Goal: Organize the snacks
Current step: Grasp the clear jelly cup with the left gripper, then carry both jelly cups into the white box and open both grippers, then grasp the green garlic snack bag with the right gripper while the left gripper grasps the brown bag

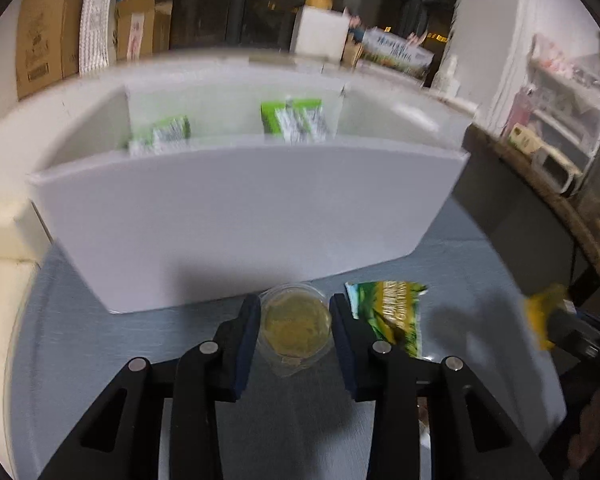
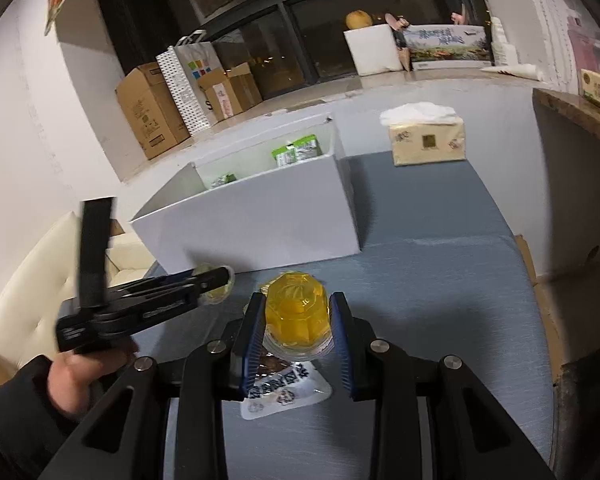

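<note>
Now 1 jelly cup (image 1: 296,326) clamped between left tongs (image 1: 294,320), another yellow cup (image 2: 296,312) gripped in right tongs (image 2: 296,316).

Two jelly cups show: a pale one (image 1: 296,326) seen from above and a bright yellow one (image 2: 297,312) standing upside down. One white box (image 2: 256,220) stands on the grey surface (image 2: 440,280), with three green packets inside it: one (image 1: 162,136) on the left and two (image 1: 292,120) together on the right. One green snack bag (image 1: 396,316) lies flat outside the box. One white sachet (image 2: 284,396) lies on the surface, and one tissue pack (image 2: 428,140) stands at the far end.
</note>
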### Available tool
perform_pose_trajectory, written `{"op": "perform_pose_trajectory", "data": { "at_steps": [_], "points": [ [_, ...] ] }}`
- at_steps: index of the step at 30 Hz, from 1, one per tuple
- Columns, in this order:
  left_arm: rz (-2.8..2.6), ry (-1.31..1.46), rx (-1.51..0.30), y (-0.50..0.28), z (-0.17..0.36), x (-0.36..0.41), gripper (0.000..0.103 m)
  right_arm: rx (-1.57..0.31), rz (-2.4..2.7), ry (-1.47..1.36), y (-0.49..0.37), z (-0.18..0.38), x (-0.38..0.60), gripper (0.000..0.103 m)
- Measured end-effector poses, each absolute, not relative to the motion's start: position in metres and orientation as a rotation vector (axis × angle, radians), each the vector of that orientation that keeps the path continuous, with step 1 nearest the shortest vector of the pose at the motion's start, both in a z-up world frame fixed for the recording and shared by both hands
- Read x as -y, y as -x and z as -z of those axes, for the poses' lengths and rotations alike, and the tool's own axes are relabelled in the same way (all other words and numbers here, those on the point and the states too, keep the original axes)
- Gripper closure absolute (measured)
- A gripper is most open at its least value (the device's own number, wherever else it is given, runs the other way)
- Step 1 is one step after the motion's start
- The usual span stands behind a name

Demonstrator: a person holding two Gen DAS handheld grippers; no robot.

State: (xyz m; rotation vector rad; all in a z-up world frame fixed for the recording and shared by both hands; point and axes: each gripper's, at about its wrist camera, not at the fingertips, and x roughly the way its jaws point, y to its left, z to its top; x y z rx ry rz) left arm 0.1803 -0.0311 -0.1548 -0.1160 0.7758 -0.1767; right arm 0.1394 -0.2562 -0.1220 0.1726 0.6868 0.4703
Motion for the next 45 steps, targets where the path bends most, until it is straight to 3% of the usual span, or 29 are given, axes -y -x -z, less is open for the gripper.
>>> {"op": "perform_pose_trajectory", "data": {
  "at_steps": [15, 22, 27, 28, 29, 30, 31, 32, 36, 39, 41, 45],
  "points": [
    [0.227, 0.116, -0.592, -0.135, 0.078, -0.001, 0.066, -0.615, -0.549, -0.110, -0.149, 0.081, 0.209, 0.068],
    [0.197, 0.086, -0.529, -0.189, 0.033, -0.015, 0.066, -0.563, -0.545, -0.074, -0.206, 0.037, 0.183, 0.068],
    [0.165, 0.057, -0.559, -0.232, 0.032, -0.021, 0.065, -0.604, -0.503, -0.025, -0.259, 0.032, 0.162, 0.067],
    [0.146, 0.059, -0.580, -0.243, 0.037, -0.024, 0.057, -0.628, -0.486, -0.018, -0.269, 0.035, 0.160, 0.066],
    [0.114, 0.058, -0.588, -0.250, 0.041, -0.026, 0.047, -0.661, -0.471, -0.017, -0.279, 0.040, 0.159, 0.053],
    [0.101, 0.059, -0.595, -0.254, 0.044, -0.028, 0.023, -0.686, -0.461, -0.023, -0.287, 0.045, 0.158, 0.043],
    [0.091, 0.062, -0.591, -0.257, 0.048, -0.030, 0.010, -0.688, -0.456, -0.028, -0.290, 0.047, 0.160, 0.025],
    [0.075, 0.055, -0.591, -0.259, 0.051, -0.032, 0.007, -0.683, -0.443, -0.031, -0.291, 0.049, 0.162, 0.015],
    [0.084, 0.052, -0.628, -0.259, 0.061, -0.033, 0.000, -0.690, -0.422, -0.036, -0.287, 0.055, 0.172, 0.013],
    [0.091, 0.054, -0.636, -0.251, 0.062, -0.032, 0.000, -0.700, -0.427, -0.084, -0.282, 0.055, 0.186, 0.010],
    [0.093, 0.053, -0.627, -0.244, 0.059, -0.030, 0.000, -0.693, -0.434, -0.117, -0.275, 0.052, 0.194, 0.000],
    [0.114, 0.058, -0.624, -0.224, 0.054, -0.026, 0.000, -0.666, -0.442, -0.162, -0.251, 0.044, 0.213, 0.000]
  ]
}}
